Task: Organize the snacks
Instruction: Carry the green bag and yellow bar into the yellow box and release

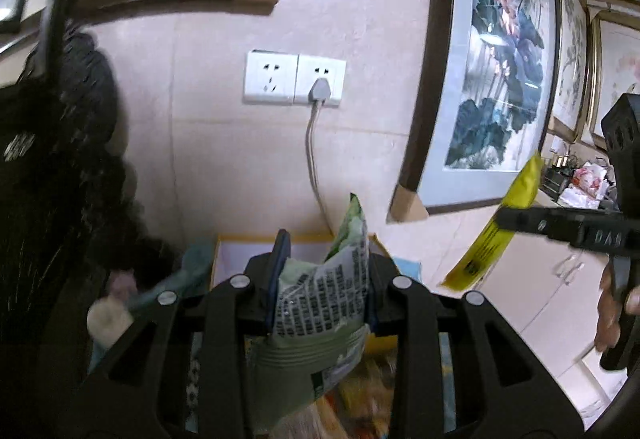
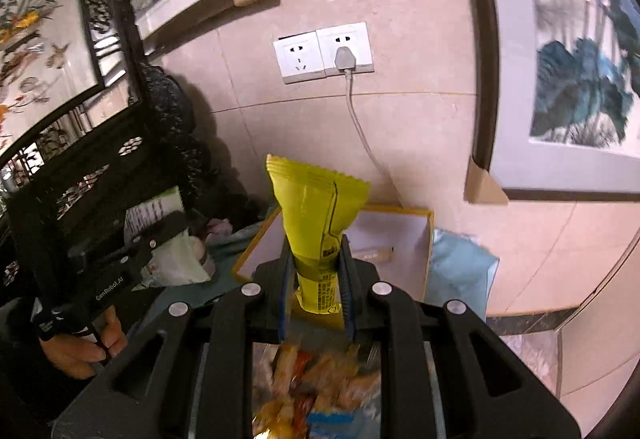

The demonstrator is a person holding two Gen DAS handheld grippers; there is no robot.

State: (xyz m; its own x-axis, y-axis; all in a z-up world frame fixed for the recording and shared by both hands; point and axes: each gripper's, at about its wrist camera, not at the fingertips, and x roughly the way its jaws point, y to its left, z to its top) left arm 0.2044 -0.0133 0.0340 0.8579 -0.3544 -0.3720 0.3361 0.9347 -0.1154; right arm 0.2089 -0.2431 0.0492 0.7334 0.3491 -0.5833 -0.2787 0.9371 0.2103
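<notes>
Pinching crinkly green packet (foil, perhaps), left tool clamped.

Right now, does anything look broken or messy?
Nothing looks broken. The green packet is crumpled where the left tongs pinch it, and snacks lie jumbled in a heap below.

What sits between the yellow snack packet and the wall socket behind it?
Only bare beige wall and the plugged-in grey cable, seen in the right wrist view beyond the yellow snack packet below the wall socket.

Both wrist views look slightly downward from close behind their grippers, sharing the wall socket (plugged in) and box.
</notes>
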